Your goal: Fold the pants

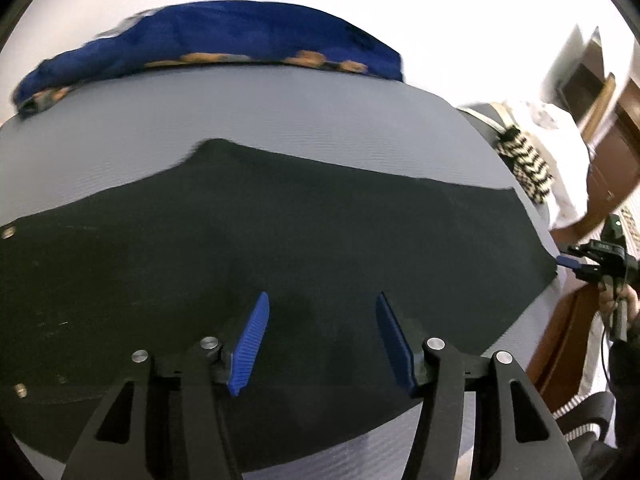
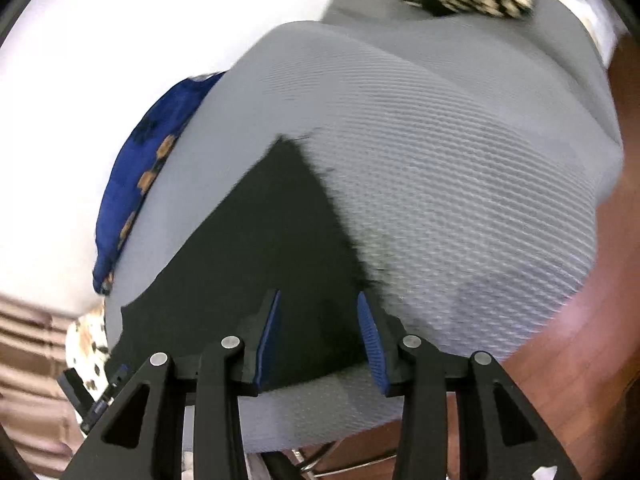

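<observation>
Black pants [image 1: 280, 240] lie spread flat on a grey ribbed mat [image 1: 240, 112]. Small metal studs show at their left end. My left gripper [image 1: 322, 296] hovers over the middle of the pants near their front edge, its blue pads wide apart with nothing between them. At the far right of the left wrist view, a hand holds my right gripper [image 1: 576, 266], its blue tip at the pants' right edge. In the right wrist view, a pointed end of the pants [image 2: 280, 220] runs under my right gripper [image 2: 318, 296]. Its pads stand apart above the cloth's edge.
A blue cloth with orange marks [image 1: 224, 40] lies along the mat's far edge. A black-and-cream zigzag fabric [image 1: 524, 164] and white fabric sit at the right end. Wooden furniture and floor [image 2: 580, 320] lie beyond the mat's right side. A chair [image 1: 592, 412] stands near the front right.
</observation>
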The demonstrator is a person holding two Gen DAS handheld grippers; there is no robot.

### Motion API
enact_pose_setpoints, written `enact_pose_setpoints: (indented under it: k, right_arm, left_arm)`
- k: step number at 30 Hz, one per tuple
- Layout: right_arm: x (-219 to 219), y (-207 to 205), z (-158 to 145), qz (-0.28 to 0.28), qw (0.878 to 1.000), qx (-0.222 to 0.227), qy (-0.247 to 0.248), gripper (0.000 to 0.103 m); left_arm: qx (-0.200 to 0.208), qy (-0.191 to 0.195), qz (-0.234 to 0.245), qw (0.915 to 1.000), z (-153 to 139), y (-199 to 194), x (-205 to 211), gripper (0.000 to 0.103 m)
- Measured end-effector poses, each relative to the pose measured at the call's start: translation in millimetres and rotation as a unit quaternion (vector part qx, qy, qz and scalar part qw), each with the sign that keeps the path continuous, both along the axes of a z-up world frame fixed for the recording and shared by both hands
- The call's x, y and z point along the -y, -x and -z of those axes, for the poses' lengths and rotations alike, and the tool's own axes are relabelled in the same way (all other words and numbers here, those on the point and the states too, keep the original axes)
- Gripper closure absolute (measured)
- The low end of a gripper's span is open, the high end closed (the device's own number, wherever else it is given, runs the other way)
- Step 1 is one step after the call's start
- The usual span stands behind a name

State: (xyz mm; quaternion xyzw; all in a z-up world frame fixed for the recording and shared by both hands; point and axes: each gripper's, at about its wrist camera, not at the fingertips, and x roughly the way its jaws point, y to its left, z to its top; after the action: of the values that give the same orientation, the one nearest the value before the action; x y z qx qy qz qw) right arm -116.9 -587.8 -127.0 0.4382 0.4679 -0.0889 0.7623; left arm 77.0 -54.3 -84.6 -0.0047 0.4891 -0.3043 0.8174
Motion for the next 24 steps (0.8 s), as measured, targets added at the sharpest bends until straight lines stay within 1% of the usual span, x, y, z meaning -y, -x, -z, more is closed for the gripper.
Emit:
enact_pose_setpoints:
  k: [2,6,8,10,12,15,17,19,21,22,23,24]
  right_arm:
    - [6,5,4,0.009,1.000,0.000,-0.011,0.066]
    - [14,15,13,0.007,0.999,-0.002,-0.031,0.066]
    - [15,16,21,-0.006,0.998,0.005,-0.061,0.066]
    - [16,10,30,-0.015,0.996,0.017,-0.090,0.065]
    - [17,4,33,-0.018,0.994,0.031,-0.105,0.065]
    - [20,-11,42,-0.024,0.988,0.055,-0.145,0.065]
    - [21,-18,46,-0.028,0.984,0.066,-0.162,0.066]
    - [19,-27,47,-0.033,0.983,0.073,-0.166,0.066]
    - [16,-36,48,-0.033,0.983,0.077,-0.163,0.071]
    - [13,-40,49,-0.037,0.984,0.073,-0.159,0.080]
    - [8,-46,51,-0.042,0.986,0.063,-0.152,0.091]
    - [3,-49,52,-0.046,0.986,0.057,-0.147,0.092]
  left_arm:
    - [-0.006,-0.002,0.013,0.9999,1,0,16,0.046]
    - [-0.010,-0.007,0.037,0.9992,3,1,41,0.046]
    - [-0.014,-0.012,0.047,0.9987,6,3,50,0.046]
    - [-0.022,-0.018,0.052,0.9982,10,4,57,0.046]
    - [-0.027,-0.024,0.056,0.9978,14,5,63,0.046]
    - [-0.029,-0.029,0.054,0.9977,17,7,63,0.046]
    - [-0.027,-0.031,0.054,0.9977,18,7,64,0.046]
    - [-0.026,-0.029,0.054,0.9978,18,7,64,0.045]
    - [-0.025,-0.027,0.052,0.9980,19,6,65,0.045]
    - [-0.023,-0.026,0.052,0.9981,20,7,65,0.044]
    - [-0.021,-0.025,0.051,0.9981,20,7,65,0.044]
    - [-0.019,-0.025,0.051,0.9982,20,8,66,0.043]
